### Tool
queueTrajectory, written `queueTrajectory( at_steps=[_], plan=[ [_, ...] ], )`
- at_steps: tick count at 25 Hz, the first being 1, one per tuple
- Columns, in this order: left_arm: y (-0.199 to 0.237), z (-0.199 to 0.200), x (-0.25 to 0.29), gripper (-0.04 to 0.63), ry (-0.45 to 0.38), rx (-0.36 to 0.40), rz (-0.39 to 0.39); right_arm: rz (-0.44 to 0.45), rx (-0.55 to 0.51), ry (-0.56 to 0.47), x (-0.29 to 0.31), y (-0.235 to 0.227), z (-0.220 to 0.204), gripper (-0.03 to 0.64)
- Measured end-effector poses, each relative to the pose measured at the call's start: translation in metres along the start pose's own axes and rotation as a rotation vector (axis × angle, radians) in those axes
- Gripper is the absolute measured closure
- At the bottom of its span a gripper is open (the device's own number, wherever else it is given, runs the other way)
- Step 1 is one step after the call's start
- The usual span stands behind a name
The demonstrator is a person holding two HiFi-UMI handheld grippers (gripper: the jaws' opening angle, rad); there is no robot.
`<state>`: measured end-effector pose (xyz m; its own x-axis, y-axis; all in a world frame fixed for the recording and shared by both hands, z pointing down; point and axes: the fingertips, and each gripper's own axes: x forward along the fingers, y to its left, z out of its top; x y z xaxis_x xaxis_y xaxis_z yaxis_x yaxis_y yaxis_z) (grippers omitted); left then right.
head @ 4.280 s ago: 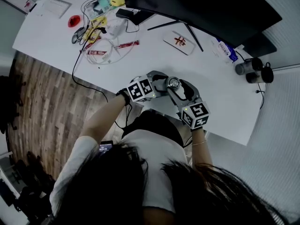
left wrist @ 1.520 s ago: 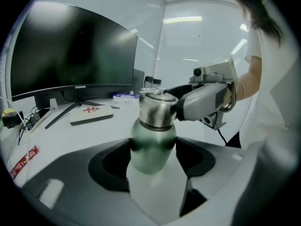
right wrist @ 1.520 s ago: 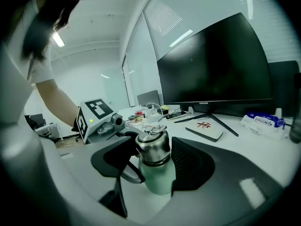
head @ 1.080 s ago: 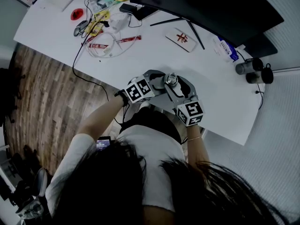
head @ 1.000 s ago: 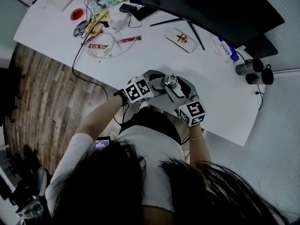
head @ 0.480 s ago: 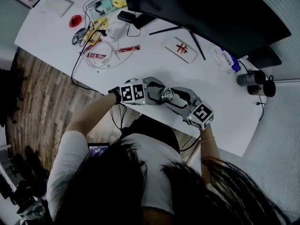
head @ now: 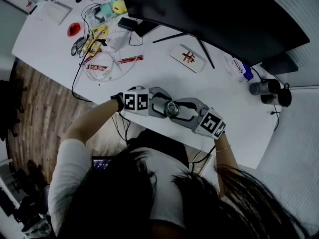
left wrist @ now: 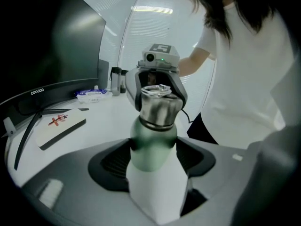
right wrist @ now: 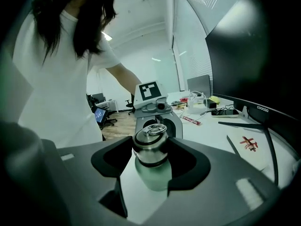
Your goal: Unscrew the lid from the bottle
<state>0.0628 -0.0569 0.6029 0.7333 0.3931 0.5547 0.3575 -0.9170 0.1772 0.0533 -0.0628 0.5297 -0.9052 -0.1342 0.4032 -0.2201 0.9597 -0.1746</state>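
A green bottle point(left wrist: 151, 147) with a steel lid point(left wrist: 157, 105) stands upright near the white table's front edge point(head: 234, 148). My left gripper point(left wrist: 153, 157) is shut on the green body, one dark pad on each side. Across the bottle, my right gripper point(right wrist: 151, 157) is shut on the steel lid point(right wrist: 150, 147), with the green body point(right wrist: 153, 178) showing below its jaws. In the head view the two grippers meet at the bottle point(head: 172, 108), the left gripper point(head: 164, 107) coming from the left and the right gripper point(head: 180, 111) from the lower right.
A large dark monitor point(head: 209, 9) on a thin stand spans the table's back. A white flat box with red print point(head: 188, 58) lies behind the bottle. Cables and small clutter point(head: 99, 34) fill the far left; two dark cups point(head: 271, 87) and a blue packet point(head: 240, 67) sit at the right.
Both grippers and the bottle have shifted slightly left and towards the table's front edge. The right gripper has swung round the lid, so its marker cube now lies further to the bottle's right.
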Motion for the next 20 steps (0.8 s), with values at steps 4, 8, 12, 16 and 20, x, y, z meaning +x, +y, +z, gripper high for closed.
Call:
queueTrajectory(
  at_steps=[4, 8, 12, 16, 20],
  plan=[
    [0.001, 0.002, 0.002, 0.242, -0.013, -0.013, 0.009, -0.025, 0.03, -0.019, -0.003, -0.002, 0.0, 0.38],
    [0.001, 0.004, 0.002, 0.239, -0.033, -0.057, 0.036, -0.05, 0.045, -0.042, -0.008, -0.002, 0.007, 0.382],
    [-0.001, 0.004, 0.0, 0.239, -0.034, -0.089, 0.065, -0.079, 0.055, -0.062, -0.016, -0.001, 0.014, 0.382],
    [-0.004, -0.001, -0.009, 0.239, -0.04, -0.092, 0.103, -0.128, 0.084, -0.113, -0.029, 0.001, 0.022, 0.383],
    [-0.012, 0.014, -0.025, 0.239, -0.077, -0.101, 0.149, -0.201, 0.112, -0.185, -0.045, 0.003, 0.033, 0.383]
  ],
)
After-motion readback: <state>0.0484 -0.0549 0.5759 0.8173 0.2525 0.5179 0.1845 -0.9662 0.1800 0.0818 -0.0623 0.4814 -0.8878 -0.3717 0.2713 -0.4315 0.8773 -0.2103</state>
